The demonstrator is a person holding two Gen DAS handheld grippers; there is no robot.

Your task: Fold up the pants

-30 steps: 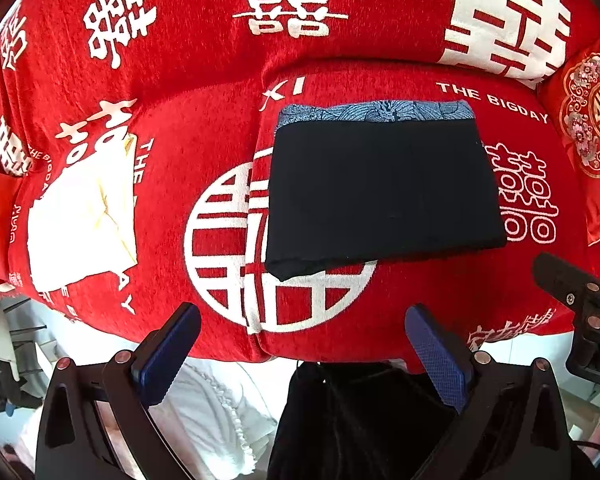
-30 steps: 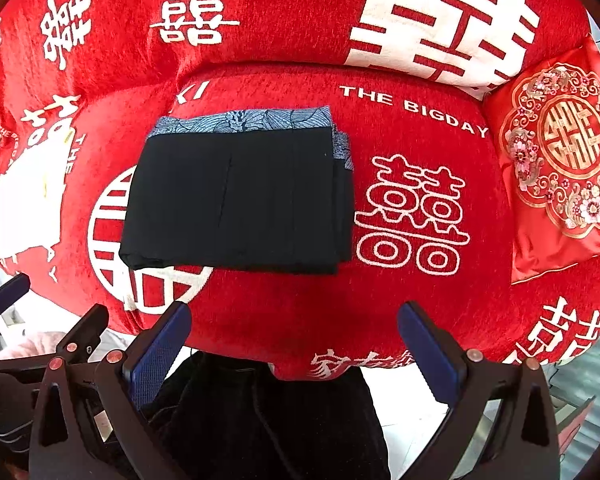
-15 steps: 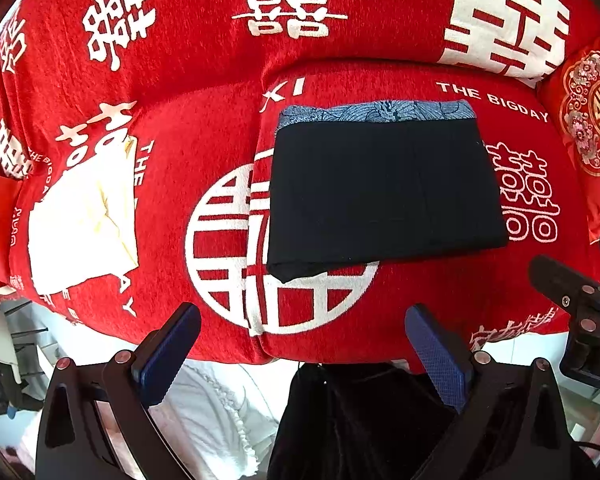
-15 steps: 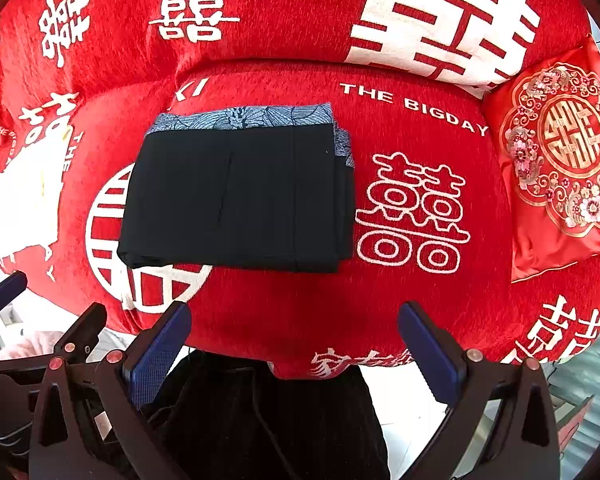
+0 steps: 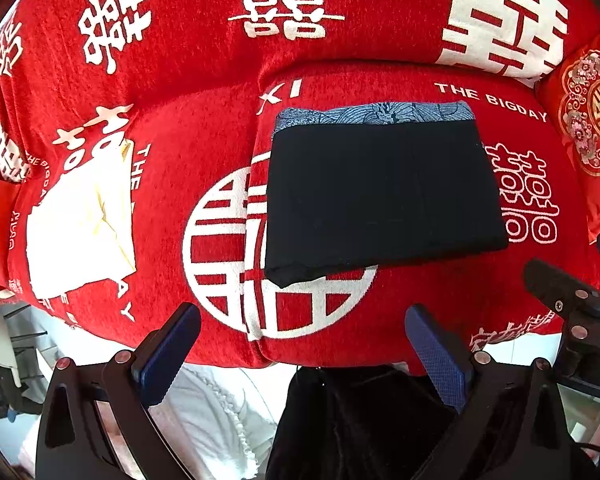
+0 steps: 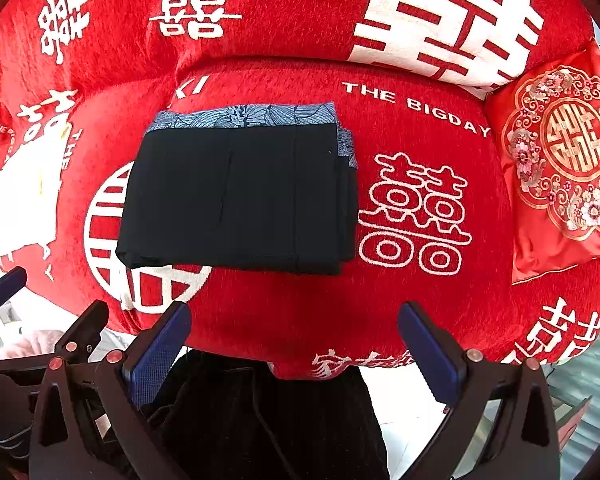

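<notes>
The black pants (image 5: 380, 196) lie folded into a compact rectangle on the red sofa seat (image 5: 204, 152), a patterned blue band along the 12 o'clock edge. The fold looks finished; nothing obvious remains. The left hand-held gripper (image 5: 300, 354) and right hand-held gripper (image 6: 296, 350) hang released, empty, at 6 o'clock, clear of the cloth.

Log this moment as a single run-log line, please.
stage: fold looks done | black pants: folded rectangle, flat on red sofa cover | left gripper: open, empty, clear of cloth | right gripper: open, empty, clear of cloth
</notes>
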